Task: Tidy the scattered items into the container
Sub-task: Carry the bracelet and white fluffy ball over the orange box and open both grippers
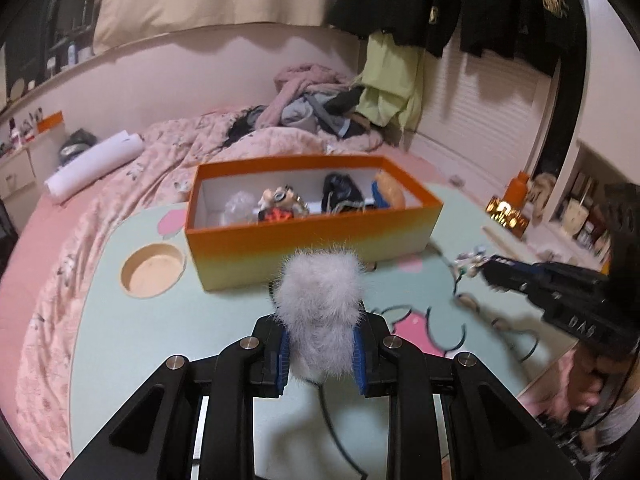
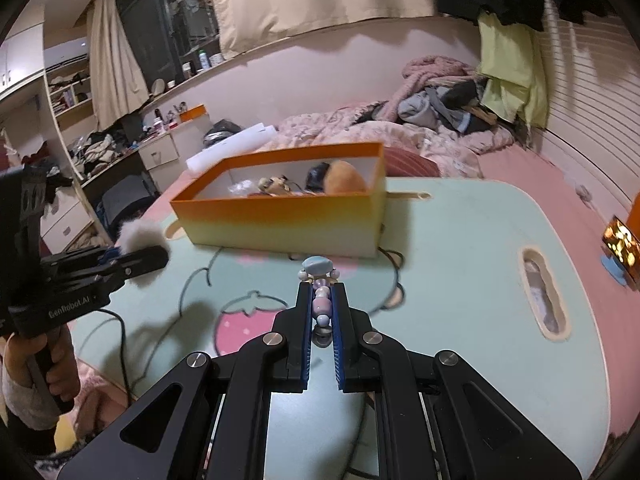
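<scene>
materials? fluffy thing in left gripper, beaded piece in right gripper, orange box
Fluffy thing: looks like fur or faux fur, pale grey-white, matte; fine hairs stick out around its edge. Which of the two can't be told.
Beaded piece: glossy round beads, lilac and white, with a pale blue top piece; highlights suggest plastic, glass or ceramic.
Orange box: probably cardboard, smooth printed orange-to-yellow fade, thin straight walls, white inside.

Dim, warm indoor light from overhead; soft shadows lie on the mint table [image 2: 460, 240] beneath both tools, and a small gold object [image 2: 621, 242] at far right glares. Strong fisheye bending with black corners; the window [image 2: 168, 28] is dark. Motion blur smears the right gripper [image 1: 486, 270] in the left view; near black linkages sharp.
</scene>
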`<state>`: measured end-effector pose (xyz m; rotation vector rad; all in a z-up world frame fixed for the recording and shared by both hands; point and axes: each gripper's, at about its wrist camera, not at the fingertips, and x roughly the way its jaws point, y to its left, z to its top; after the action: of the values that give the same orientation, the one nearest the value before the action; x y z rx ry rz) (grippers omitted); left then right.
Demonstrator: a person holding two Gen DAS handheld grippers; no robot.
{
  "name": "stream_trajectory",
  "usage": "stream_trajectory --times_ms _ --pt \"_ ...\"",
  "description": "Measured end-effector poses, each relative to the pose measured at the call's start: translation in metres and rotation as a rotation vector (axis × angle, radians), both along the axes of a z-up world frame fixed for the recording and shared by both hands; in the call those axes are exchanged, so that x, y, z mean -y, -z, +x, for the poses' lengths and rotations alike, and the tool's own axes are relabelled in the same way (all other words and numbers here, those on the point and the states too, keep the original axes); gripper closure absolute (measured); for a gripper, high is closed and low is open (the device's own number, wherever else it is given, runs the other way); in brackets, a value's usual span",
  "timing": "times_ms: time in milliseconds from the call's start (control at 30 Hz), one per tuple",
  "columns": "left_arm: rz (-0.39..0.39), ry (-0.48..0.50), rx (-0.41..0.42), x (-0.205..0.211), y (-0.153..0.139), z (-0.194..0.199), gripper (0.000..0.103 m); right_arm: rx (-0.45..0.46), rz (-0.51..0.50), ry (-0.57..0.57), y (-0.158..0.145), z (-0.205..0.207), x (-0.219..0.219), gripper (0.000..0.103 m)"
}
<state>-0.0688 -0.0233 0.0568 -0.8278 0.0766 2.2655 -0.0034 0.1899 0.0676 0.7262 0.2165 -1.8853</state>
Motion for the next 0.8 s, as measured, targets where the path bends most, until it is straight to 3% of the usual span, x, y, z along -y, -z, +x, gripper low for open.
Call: stream_trajectory --times_ms 267,400,533,733,800 --pt "0.008 0.001 -0.019 -0.016 -0.039 -0.047 0.08 -0.073 -0.055 -0.035 -0.046 -0.003 0.044 0.093" --pt "0.024 -0.018 0.002 -0.028 -0.052 -0.083 0.08 -0.163 -0.031 -0.032 -0.062 -0.007 0.083 0.093" --pt "0.012 -0.059 0.046 -0.043 -0.042 -0.115 0.08 -0.205 0.013 -0.011 -0.059 -0.018 0.119 0.093" --pt "-0.06 -0.118 0.085 -0.06 -0.012 -0.145 0.079 -0.178 0.071 0.021 -0.038 -0.041 0.151 0.093" --pt "-0.088 -0.15 0.07 -0.062 -0.007 -0.147 0.07 -0.175 0.093 0.028 -0.031 -0.046 0.159 0.093"
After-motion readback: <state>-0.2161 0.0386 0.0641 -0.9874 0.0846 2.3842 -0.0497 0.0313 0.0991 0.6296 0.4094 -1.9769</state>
